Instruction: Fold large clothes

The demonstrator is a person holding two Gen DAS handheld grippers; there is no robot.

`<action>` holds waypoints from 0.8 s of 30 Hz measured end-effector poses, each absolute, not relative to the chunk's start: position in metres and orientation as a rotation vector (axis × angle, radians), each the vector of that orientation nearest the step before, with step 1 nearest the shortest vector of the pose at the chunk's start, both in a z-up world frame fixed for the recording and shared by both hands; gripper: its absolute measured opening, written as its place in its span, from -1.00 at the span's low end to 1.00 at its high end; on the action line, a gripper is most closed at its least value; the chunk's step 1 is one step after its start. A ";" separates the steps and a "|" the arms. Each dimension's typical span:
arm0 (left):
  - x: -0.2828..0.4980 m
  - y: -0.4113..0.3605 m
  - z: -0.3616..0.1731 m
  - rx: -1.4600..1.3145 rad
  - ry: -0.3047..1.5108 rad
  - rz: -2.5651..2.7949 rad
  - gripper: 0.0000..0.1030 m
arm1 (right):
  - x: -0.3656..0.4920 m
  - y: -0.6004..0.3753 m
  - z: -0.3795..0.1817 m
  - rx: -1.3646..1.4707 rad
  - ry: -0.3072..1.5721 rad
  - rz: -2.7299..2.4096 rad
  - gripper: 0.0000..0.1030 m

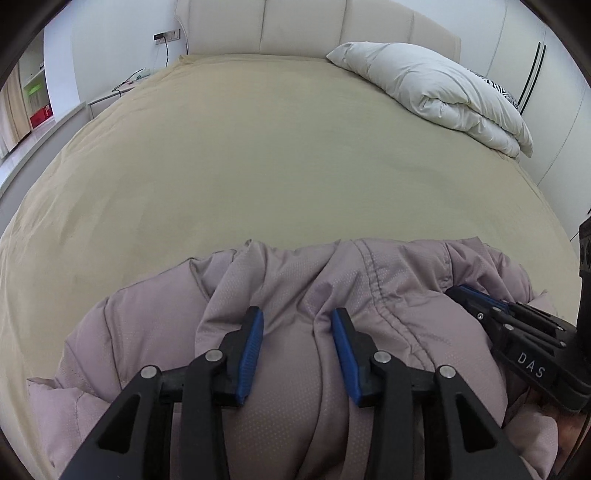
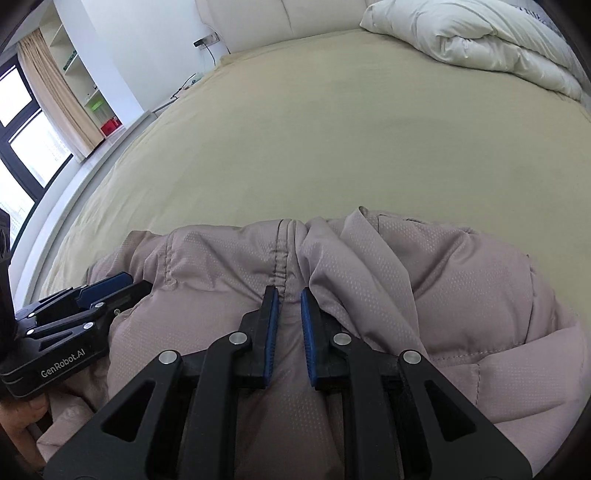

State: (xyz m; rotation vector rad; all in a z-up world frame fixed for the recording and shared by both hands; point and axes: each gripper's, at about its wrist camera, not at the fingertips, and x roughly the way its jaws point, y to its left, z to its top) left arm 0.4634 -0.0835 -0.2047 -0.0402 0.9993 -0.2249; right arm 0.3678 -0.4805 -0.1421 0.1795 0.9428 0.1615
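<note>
Gripping bunched jacket (image 1: 295, 280) low in frame, left gripper (image 1: 297, 347) and right gripper (image 2: 288, 325) each pinch fabric. Likely laying it onto the bed (image 1: 258, 147); next, spread it flat.

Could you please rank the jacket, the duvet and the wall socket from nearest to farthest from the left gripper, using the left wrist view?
1. Jacket: between the left gripper's fingers.
2. Duvet: folded, far right on the bed.
3. Wall socket: far left, beside the headboard.

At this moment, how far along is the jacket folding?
Early. Done: the pink puffer jacket is on the bed. In hand: left gripper and right gripper each pinch a bunch of it. Left: it looks crumpled, no neat fold showing.
</note>
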 end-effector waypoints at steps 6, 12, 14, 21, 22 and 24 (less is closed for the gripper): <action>0.466 -0.082 -0.204 -0.047 1.013 -0.231 -0.17 | 0.374 -0.472 -0.146 0.156 0.947 0.145 -0.75; 0.381 -0.036 -0.145 -0.219 0.823 -0.333 -0.02 | 0.283 -0.479 -0.076 0.190 0.676 0.182 -0.62; 0.342 -0.026 -0.128 -0.204 0.760 -0.351 0.25 | 0.237 -0.482 -0.053 0.211 0.559 0.231 0.26; 0.211 0.019 -0.079 -0.199 0.640 -0.362 0.55 | 0.101 -0.483 -0.012 0.272 0.452 0.294 0.87; 0.193 0.028 -0.073 -0.198 0.634 -0.359 0.55 | 0.085 -0.484 -0.013 0.299 0.478 0.313 0.87; 0.156 0.048 -0.057 -0.190 0.618 -0.351 0.65 | 0.055 -0.488 -0.014 0.332 0.527 0.326 0.87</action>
